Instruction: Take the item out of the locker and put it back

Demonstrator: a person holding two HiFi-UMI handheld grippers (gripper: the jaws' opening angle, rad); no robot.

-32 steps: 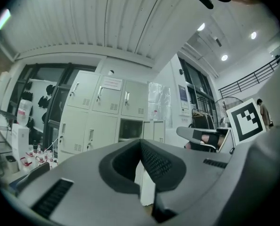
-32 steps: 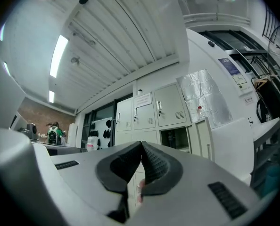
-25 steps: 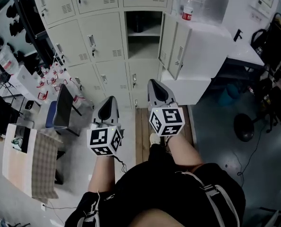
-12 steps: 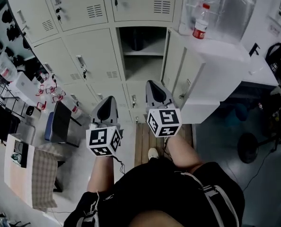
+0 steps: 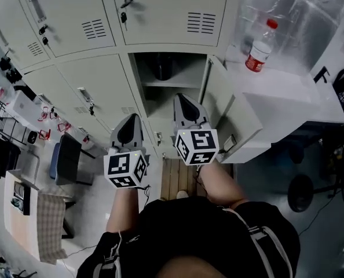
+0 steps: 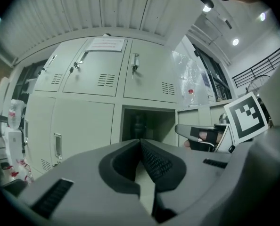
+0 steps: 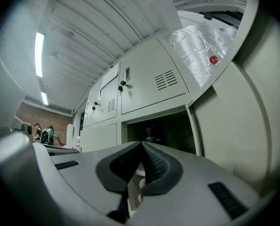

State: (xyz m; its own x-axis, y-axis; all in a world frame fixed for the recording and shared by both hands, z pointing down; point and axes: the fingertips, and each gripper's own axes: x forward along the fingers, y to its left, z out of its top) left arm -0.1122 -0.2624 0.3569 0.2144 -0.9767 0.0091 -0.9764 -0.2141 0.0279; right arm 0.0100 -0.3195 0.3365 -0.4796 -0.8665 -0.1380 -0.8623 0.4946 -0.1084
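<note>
**Examiner:** In what state were the claws found?

**Inspector:** The left claw (image 6: pixel 141 143) was found shut, its pads met at the tips, and nothing was held. The right claw (image 7: pixel 141 145) was found closed in the same way and was also empty.

**Examiner:** Where was the item recorded?

**Inspector:** A dark item (image 5: pixel 163 67) was noted inside the open compartment (image 5: pixel 138 74), set well back on the shelf (image 5: pixel 172 83). It lay ahead of both claws and above their tips, and was touched by neither. The door (image 5: pixel 217 97) was seen swung open just to the right of the right claw.

**Examiner:** Which relation was judged to govern the coming move?

**Inspector:** From the right claw, the item was placed ahead and slightly to the left. From the left claw, it was placed ahead and to the right. The right claw was judged the nearer, and no obstruction was observed between it and the shelf. The item had not yet been taken out.

**Examiner:** And how was the item oriented?

**Inspector:** It was taken to be standing upright, with its long axis vertical and its narrower end pointing up. The interior was dim, so it could not be settled whether a bottle or a flask was present. A frontal approach was judged necessary, with the jaws opened first and closed across the body.
</note>
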